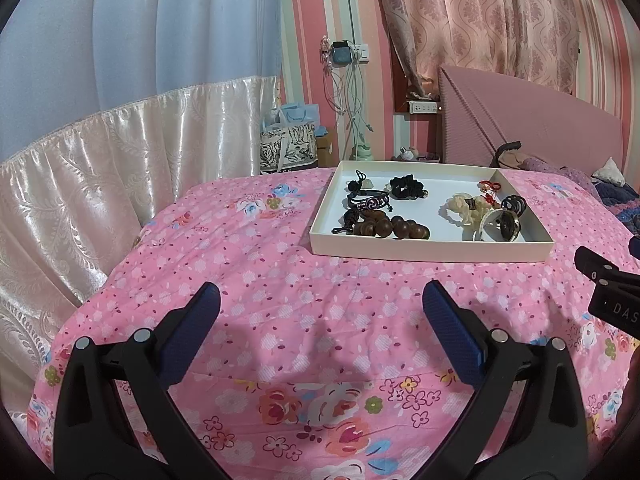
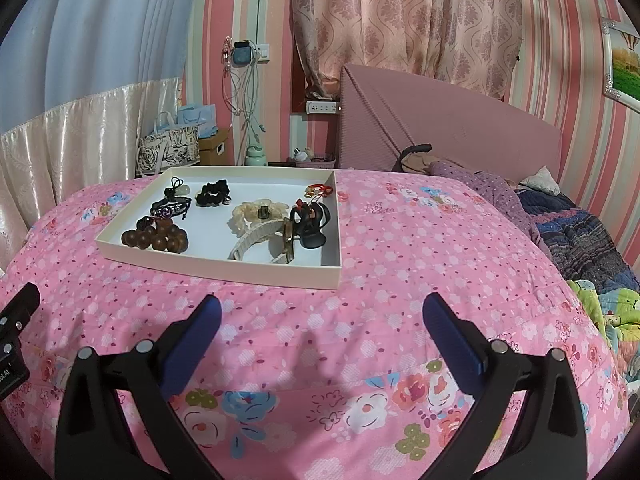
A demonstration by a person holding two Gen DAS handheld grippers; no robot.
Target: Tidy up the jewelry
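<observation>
On the pink flowered bedspread (image 1: pixel 248 248), toward 12 o'clock from both grippers, sits a shallow cream tray (image 1: pixel 424 250) holding the jewelry. In the left wrist view the tray lies at about 1 o'clock from the left gripper (image 1: pixel 320 300); in the right wrist view it lies at about 11 o'clock from the right gripper (image 2: pixel 322 312). Both grippers hover low over the bedspread, near the tray but apart from it, with their jaws spread wide and nothing between the blue pads (image 1: pixel 452 320).

Inside the tray, a bracelet of big brown wooden beads (image 1: pixel 394 228) lies at the near left, close to the front wall. Just behind it, at 12 o'clock from the beads, is a dark cord bracelet (image 1: pixel 370 200) with a purple swirl bead, and farther back a small black knotted cord (image 1: pixel 360 182). A black scrunchie (image 1: pixel 408 186) lies at 3 o'clock from that cord. On the tray's right side a cream scrunchie (image 1: pixel 464 206) touches a pale curved band (image 2: pixel 256 240) and a metal-edged ring-shaped piece (image 1: pixel 506 228) that stands tilted near the front right corner. A black coiled hair tie (image 1: pixel 514 202) lies behind it, against the right wall, and small red pieces (image 1: pixel 490 188) sit in the far right corner.

Part of the right gripper's black body shows at 3 o'clock in the left wrist view.

A pink headboard (image 2: pixel 460 120) and patterned curtains (image 2: pixel 400 20) stand beyond the bed.
</observation>
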